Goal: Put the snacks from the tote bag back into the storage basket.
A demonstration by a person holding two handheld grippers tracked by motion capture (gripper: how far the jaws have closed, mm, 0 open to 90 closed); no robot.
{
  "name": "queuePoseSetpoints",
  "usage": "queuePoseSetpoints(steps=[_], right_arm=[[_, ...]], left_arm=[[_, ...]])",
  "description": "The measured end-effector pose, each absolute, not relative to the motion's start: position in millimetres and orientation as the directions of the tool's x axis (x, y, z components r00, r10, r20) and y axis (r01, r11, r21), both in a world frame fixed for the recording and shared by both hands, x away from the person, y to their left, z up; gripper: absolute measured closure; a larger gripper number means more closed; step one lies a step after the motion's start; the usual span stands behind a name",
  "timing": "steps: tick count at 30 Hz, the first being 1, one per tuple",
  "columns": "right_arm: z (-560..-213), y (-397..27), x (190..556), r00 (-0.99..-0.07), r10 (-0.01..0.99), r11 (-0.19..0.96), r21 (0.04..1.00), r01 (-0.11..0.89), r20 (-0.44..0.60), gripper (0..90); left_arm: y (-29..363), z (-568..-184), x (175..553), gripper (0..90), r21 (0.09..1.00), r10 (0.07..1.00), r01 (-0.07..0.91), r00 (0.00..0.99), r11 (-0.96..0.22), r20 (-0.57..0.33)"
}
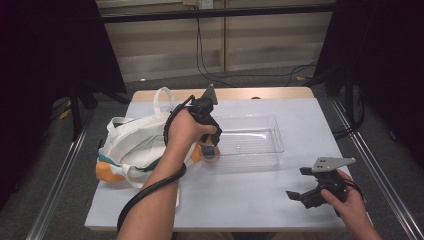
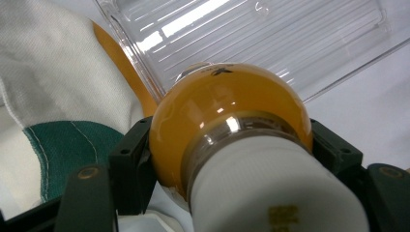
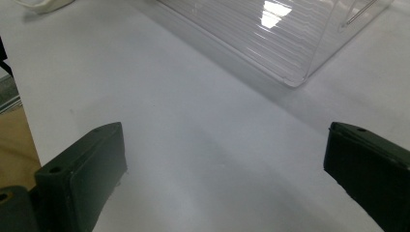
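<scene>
Tongs, left: left tongs pinch an amber bulb across its glass globe, one black jaw pressing each side, the white base pointing back toward the hand.
Tongs, right: right tongs rest spread wide and empty near the front right of the worktop, well apart from the work.
Bulb, place: it hangs at the near left corner of the clear tray, just beside the tray's wall, apparently not yet over its floor.
Bag: a white tote bag with green and orange panels lies just beside the tray's left end, touching or nearly so.
Step in hand, as I judge it: carrying the bulb into the tray.
Doing it well: lift enough to pass the rim, since glass could knock against the hard wall; keep the squeeze steady but light, as a round globe may slip or crack.
Setting down: lower until the globe meets the tray floor, then spread the tongs slowly; expect the bulb to roll.
Other hand: it could steady the light tray if it slides.
</scene>
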State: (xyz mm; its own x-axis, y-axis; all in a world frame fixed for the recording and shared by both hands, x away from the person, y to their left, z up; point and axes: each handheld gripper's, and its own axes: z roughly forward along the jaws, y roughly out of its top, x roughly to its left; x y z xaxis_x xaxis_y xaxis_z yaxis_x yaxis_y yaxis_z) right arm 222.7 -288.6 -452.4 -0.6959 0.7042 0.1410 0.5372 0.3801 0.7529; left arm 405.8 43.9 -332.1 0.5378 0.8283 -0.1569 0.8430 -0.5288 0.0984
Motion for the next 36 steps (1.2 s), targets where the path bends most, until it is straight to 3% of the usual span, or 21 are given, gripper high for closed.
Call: queuePoseSetpoints(steps=[36], right_arm=[[-452.8, -288.6, 222.6, -0.696, 0.704, 0.383, 0.750, 0.540, 0.142, 1.0]], left_arm=[[43.2, -350.0, 409.6, 30.4, 0.075, 0.827, 0.843, 0.537, -0.532, -0.164]])
